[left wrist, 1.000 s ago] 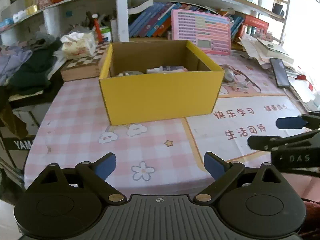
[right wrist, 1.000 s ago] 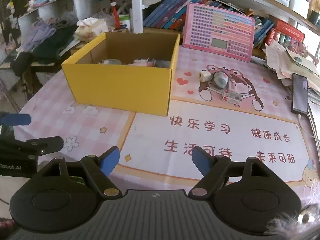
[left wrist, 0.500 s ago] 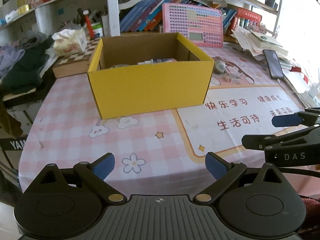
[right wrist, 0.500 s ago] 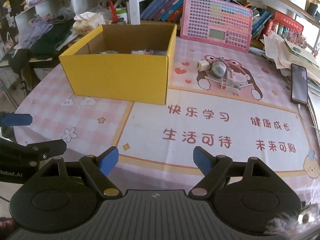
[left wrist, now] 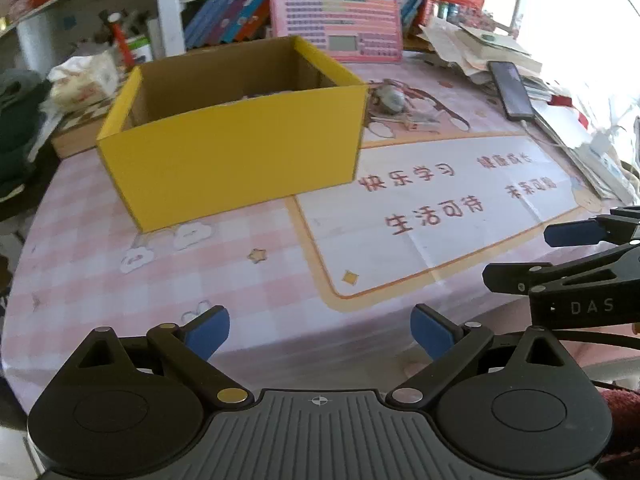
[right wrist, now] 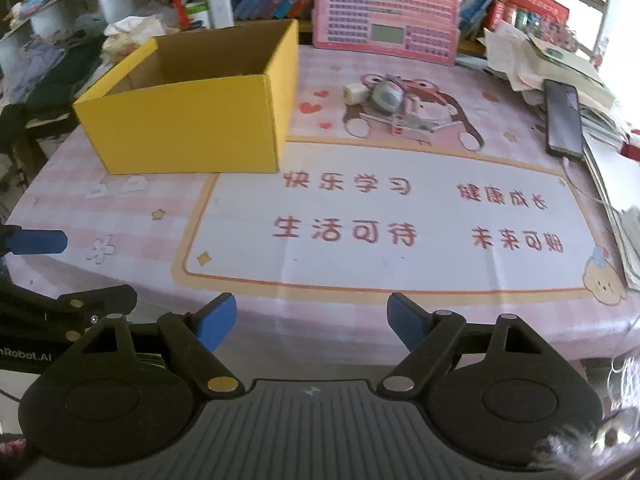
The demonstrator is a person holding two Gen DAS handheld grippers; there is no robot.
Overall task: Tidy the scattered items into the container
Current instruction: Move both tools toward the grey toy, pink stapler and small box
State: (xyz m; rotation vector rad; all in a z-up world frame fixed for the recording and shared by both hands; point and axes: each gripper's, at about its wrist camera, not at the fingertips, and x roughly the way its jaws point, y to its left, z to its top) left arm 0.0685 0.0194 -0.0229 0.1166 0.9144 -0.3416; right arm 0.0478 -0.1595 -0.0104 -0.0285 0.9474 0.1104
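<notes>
- My left tongs [left wrist: 320,332] sit at the near edge of the table [left wrist: 248,288], blue tips spread wide apart with nothing between them.
- My right tongs [right wrist: 311,322] are the same: tips wide apart, nothing gripped, over the near edge of the table.
- From the left camera I see the right tongs poking in from the right side; from the right camera the left tongs show at the left edge, one blue tip level over the pink checked cloth.
- The yellow box [left wrist: 240,160] stands upright and open-topped on the left half of the table, well apart from both tongs. From these low angles I can barely see inside it; something pale peeks over the front wall in the left view, but I cannot tell what it is.
- The scattered items are a small cluster just to the right of the box, on the cartoon bear print: a little white roll [right wrist: 354,93], a grey rounded thing [right wrist: 386,96] touching or just beside it, and some thin flat pieces [right wrist: 412,126] lying in front of those.
- A dark phone [right wrist: 564,120] lies near the right edge of the table beside a pile of papers [right wrist: 528,60].
- A pink toy keyboard [right wrist: 386,28] leans upright behind the box, against a shelf of books [left wrist: 228,20].
</notes>
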